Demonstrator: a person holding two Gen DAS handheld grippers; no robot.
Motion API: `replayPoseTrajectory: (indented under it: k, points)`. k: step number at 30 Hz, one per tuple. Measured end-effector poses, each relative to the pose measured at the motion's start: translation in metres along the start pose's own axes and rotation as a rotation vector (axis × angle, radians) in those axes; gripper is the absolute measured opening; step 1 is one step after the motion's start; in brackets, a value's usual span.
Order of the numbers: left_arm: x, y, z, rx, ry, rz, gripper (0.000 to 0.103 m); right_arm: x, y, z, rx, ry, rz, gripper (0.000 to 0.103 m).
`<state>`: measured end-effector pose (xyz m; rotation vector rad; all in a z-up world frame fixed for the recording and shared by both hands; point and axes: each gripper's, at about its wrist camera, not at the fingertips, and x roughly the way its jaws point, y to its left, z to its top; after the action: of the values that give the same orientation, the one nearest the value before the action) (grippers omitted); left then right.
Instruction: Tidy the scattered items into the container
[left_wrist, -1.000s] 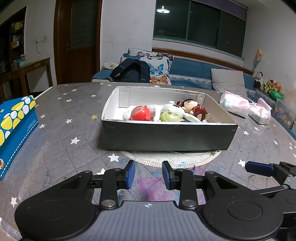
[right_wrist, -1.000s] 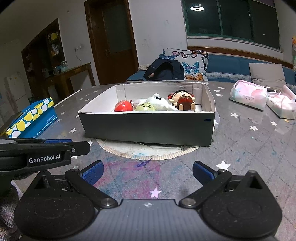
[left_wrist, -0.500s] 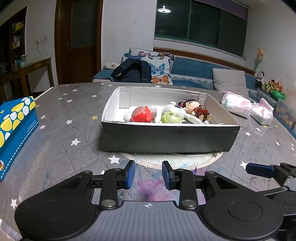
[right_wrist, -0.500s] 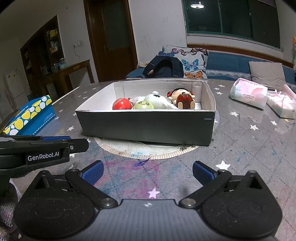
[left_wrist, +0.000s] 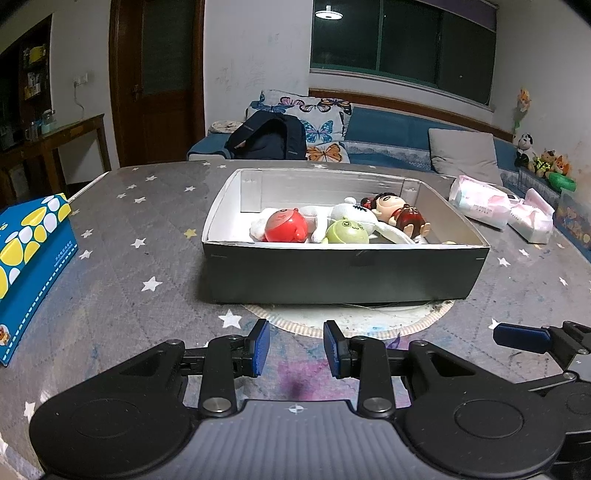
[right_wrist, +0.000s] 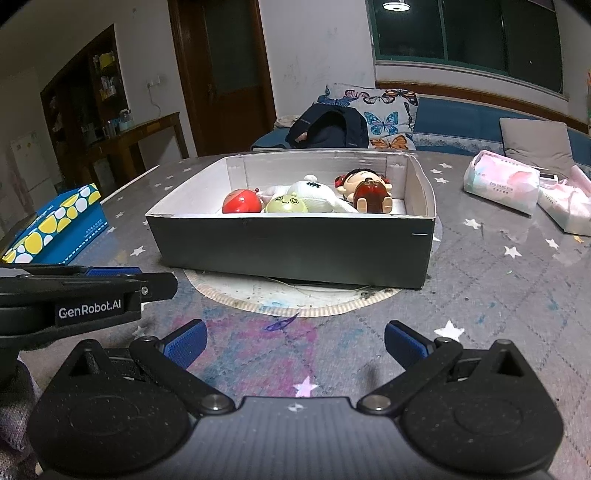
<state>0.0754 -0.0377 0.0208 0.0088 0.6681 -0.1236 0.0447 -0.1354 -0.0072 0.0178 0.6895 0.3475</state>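
Sits mid-frame on a round mat (left_wrist: 347, 317), unmoved since a second ago: grey cardboard box (left_wrist: 343, 273), white inside. Holds a glossy red ball toy (left_wrist: 285, 230), green ball toy (left_wrist: 346, 232), white plush (left_wrist: 354, 214) and doll (left_wrist: 397, 212). Below, left gripper (left_wrist: 295, 349) partly apart and empty; right gripper (right_wrist: 293, 339) wide apart, empty. At left, blue tissue box (left_wrist: 29, 258).

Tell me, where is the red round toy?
The red round toy lies inside the box, at the left end of the toy row in both views, right beside the green round toy.
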Motion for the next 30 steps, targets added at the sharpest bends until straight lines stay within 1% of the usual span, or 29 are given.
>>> replayPoseTrajectory:
  k: [30]
  points:
    - [0.020,-0.003,0.009,0.039,0.029,0.046,0.034,0.018,-0.007,0.013,-0.005,0.026,-0.005,0.103]
